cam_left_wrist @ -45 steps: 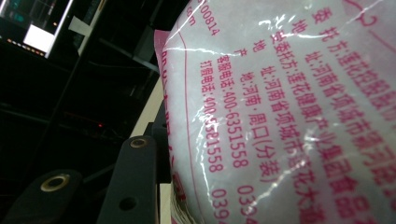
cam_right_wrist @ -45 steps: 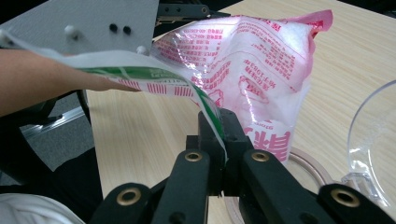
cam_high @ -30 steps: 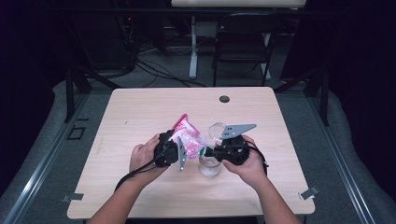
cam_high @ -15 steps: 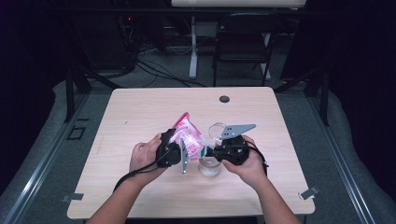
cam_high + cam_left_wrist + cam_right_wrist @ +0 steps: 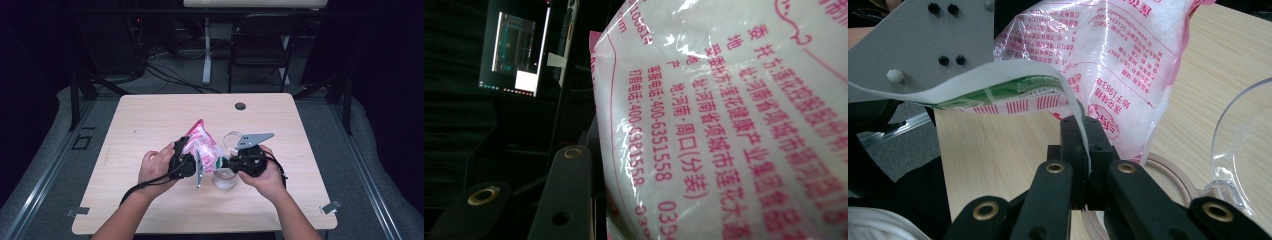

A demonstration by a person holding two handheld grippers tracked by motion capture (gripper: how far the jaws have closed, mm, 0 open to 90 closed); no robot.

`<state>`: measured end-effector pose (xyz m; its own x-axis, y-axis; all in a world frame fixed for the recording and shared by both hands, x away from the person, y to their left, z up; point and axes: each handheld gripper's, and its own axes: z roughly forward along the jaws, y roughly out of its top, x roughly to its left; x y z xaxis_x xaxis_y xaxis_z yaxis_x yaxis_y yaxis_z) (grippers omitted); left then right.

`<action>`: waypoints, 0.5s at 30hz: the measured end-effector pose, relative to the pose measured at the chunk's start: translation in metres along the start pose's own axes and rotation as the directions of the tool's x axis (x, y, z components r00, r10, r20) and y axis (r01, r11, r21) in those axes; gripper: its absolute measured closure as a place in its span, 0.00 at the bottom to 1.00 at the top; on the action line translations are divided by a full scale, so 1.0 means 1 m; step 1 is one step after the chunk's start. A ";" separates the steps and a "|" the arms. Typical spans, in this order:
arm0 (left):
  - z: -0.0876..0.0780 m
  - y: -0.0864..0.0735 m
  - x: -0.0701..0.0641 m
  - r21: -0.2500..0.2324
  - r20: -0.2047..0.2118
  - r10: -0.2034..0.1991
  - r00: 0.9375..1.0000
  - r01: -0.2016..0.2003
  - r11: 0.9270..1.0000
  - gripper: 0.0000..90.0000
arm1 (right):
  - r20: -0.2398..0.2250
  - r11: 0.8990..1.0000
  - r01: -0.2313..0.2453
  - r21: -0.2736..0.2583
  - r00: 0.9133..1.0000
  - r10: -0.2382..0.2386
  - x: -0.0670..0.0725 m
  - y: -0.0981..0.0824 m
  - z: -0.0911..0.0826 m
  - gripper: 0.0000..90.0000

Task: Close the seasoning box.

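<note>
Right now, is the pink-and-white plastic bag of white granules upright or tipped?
Tipped: the bag slants off the table, its lower corner pinched by the right gripper above the clear jar.

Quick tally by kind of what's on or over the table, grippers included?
Grippers: 2, left gripper and right gripper
Pink-printed bags: 1, bag, held between both
Clear glass items: 2, jar and lid
Dark round table inserts: 1, grommet
Total: 6
</note>
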<state>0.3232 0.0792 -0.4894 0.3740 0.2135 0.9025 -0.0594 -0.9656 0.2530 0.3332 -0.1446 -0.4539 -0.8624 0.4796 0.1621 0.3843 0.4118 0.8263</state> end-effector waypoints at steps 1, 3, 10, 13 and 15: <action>0.000 0.000 0.000 0.000 0.000 0.000 1.000 0.000 1.000 0.68 | -0.001 1.000 -0.001 0.000 1.000 0.001 0.000 0.000 0.000 1.00; 0.000 0.000 0.000 0.003 -0.004 0.010 1.000 -0.010 1.000 0.68 | 0.000 1.000 -0.001 0.001 1.000 0.001 0.000 0.000 0.000 1.00; -0.002 0.002 0.001 0.004 -0.016 0.034 0.999 -0.034 0.999 0.68 | -0.001 1.000 -0.001 0.001 1.000 0.001 0.000 -0.001 0.000 1.00; -0.002 0.002 0.001 0.003 -0.023 0.043 0.999 -0.043 0.999 0.68 | -0.001 1.000 0.000 0.001 1.000 0.000 0.000 -0.001 0.000 1.00; -0.003 0.003 0.001 0.007 -0.028 0.054 0.998 -0.054 0.999 0.68 | -0.002 1.000 -0.001 0.000 1.000 0.001 0.000 -0.001 0.000 1.00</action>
<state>0.3209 0.0770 -0.4864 0.3443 0.1648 0.9243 -0.0732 -0.9768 0.2015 0.3332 -0.1452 -0.4546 -0.8625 0.4788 0.1641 0.3852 0.4108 0.8263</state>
